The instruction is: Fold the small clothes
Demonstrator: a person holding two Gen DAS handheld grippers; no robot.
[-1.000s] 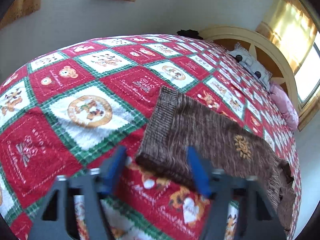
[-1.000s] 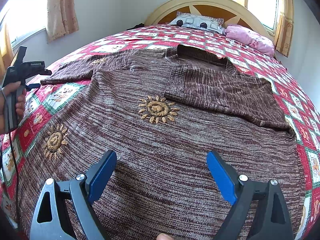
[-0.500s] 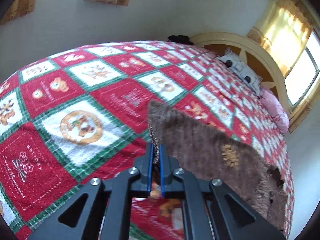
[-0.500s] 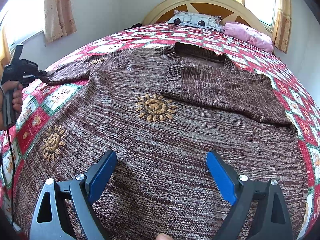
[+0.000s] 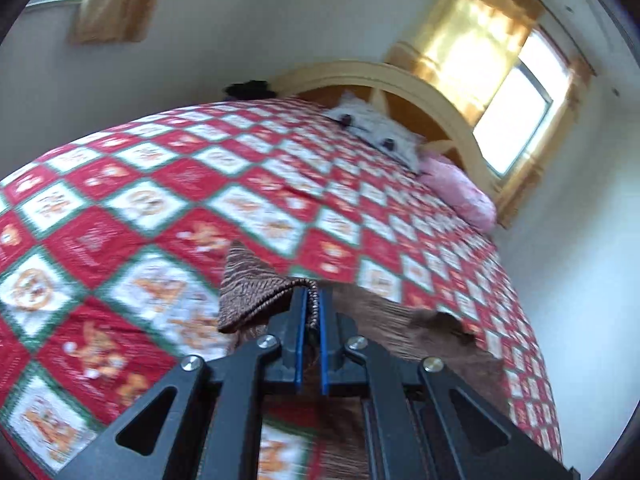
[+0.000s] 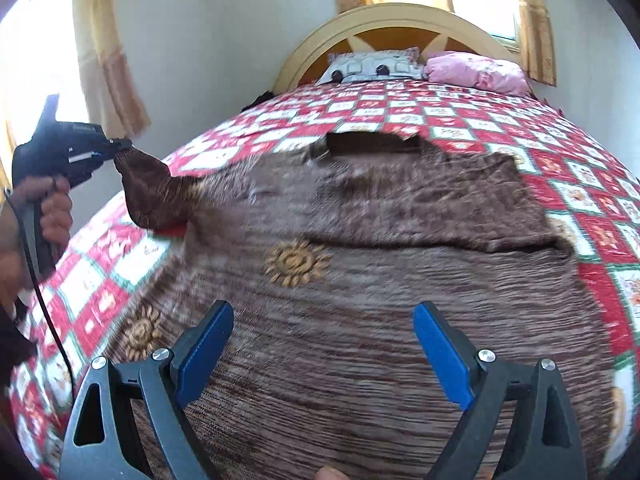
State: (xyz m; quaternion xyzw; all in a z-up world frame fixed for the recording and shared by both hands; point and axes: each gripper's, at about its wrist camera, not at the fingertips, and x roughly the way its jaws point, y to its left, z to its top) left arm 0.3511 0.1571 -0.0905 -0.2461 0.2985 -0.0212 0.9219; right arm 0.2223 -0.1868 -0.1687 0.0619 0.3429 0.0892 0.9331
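Left gripper [image 5: 309, 312] pinches the sweater [image 6: 360, 280] cuff [image 5: 256, 296], right gripper [image 6: 323, 344] spread wide and empty above the hem at 6 o'clock; risk: thin bite slips as the sleeve drags across the quilt [image 6: 520, 128].

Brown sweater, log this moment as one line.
left gripper: shut on sweater cuff, lifted | right gripper: open above brown sweater | quilt

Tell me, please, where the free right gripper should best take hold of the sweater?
Probably the sweater's hem just under the open right gripper, coming down from above: the knit lies flat there. The left gripper already pinches the sleeve cuff.
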